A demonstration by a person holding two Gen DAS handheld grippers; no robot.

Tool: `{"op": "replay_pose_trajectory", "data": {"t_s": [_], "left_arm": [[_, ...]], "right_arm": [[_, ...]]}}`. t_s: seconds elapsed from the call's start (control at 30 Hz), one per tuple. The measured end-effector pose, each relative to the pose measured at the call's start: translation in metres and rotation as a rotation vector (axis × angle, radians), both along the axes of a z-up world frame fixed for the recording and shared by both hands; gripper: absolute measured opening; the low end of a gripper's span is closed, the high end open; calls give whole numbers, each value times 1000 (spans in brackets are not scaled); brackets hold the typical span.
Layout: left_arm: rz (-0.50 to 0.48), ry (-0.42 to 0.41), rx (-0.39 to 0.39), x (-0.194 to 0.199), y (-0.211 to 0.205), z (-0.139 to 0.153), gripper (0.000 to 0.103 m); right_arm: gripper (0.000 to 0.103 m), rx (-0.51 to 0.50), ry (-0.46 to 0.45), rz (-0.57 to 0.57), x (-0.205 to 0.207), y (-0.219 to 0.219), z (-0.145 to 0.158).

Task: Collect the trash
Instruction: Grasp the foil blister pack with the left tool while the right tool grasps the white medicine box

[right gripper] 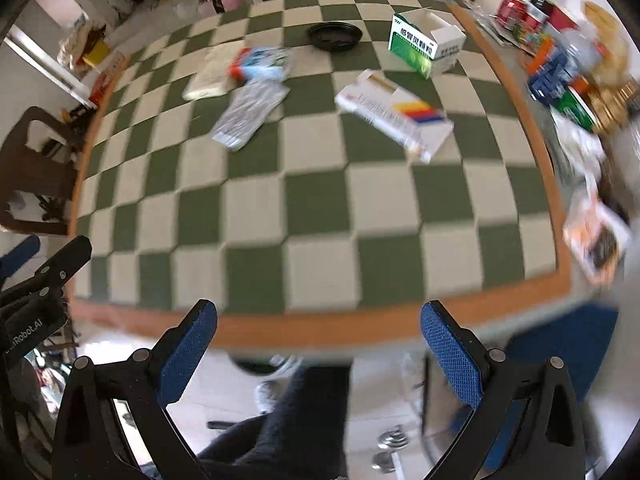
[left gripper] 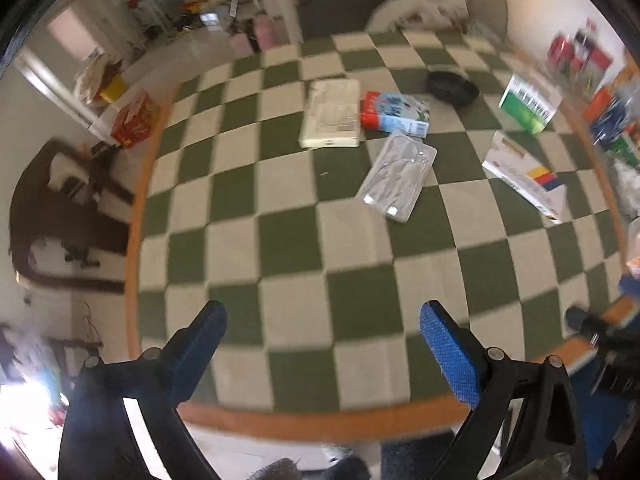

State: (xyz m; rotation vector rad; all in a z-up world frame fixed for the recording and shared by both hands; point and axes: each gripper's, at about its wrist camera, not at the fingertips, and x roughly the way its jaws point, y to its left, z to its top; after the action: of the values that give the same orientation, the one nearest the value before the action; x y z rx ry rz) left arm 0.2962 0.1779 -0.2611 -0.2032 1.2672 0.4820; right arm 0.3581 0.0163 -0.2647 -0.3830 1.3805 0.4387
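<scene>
Trash lies on the far half of a green and cream checkered table [left gripper: 280,216] [right gripper: 320,200]. A silver blister pack [left gripper: 396,176] [right gripper: 250,110] lies nearest the middle. Behind it are a flat white box [left gripper: 332,114] [right gripper: 210,70] and a red and blue packet [left gripper: 394,114] [right gripper: 260,63]. A white box with red, yellow and blue stripes [left gripper: 526,178] [right gripper: 394,114], an open green and white box [left gripper: 526,104] [right gripper: 426,44] and a black dish [left gripper: 452,86] [right gripper: 335,36] lie further right. My left gripper [left gripper: 322,312] is open over the near edge. My right gripper [right gripper: 318,308] is open, empty, at the table's near edge.
Clutter of boxes and packets [right gripper: 576,64] fills the surface past the table's right border. A dark wooden chair [left gripper: 60,208] [right gripper: 36,160] stands left of the table. A red box [left gripper: 134,120] sits at the far left corner. A person's dark trouser leg [right gripper: 288,420] shows below.
</scene>
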Motion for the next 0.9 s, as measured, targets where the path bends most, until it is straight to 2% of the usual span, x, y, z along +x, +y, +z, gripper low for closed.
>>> {"op": "replay_pose_trajectory", "data": {"t_s": [0.1, 0.23, 0.43, 0.5, 0.53, 0.6, 0.63, 0.7, 0.77, 0.83, 0.9], "left_arm": [[-36, 75, 12, 51, 1, -22, 99], [-53, 139, 6, 96, 10, -51, 99], [-44, 201, -40, 128, 24, -79, 99], [-52, 206, -53, 133, 26, -82, 99], [-59, 211, -57, 136, 27, -84, 99], [-78, 217, -72, 145, 27, -87, 99], [-91, 222, -81, 149, 25, -89, 99], [-136, 229, -111, 159, 21, -93, 99], [-189, 253, -129, 170, 15, -101, 99], [-245, 295, -131, 178, 8, -111, 98], [-281, 289, -119, 183, 3, -112, 98]], "right_arm": [[103, -81, 19, 24, 73, 13, -31], [103, -192, 33, 92, 140, 30, -76], [103, -172, 127, 145, 196, 49, -129], [101, -184, 63, 142, 201, 53, -129], [100, -175, 58, 116, 203, 53, -128], [91, -169, 57, 31, 207, 50, -125], [90, -142, 85, -36, 209, 46, -123], [91, -14, 219, -183, 215, 34, -121], [92, 94, 334, -278, 219, 23, -121], [92, 167, 365, -303, 222, 18, -118], [93, 119, 305, -235, 225, 20, -114]]}}
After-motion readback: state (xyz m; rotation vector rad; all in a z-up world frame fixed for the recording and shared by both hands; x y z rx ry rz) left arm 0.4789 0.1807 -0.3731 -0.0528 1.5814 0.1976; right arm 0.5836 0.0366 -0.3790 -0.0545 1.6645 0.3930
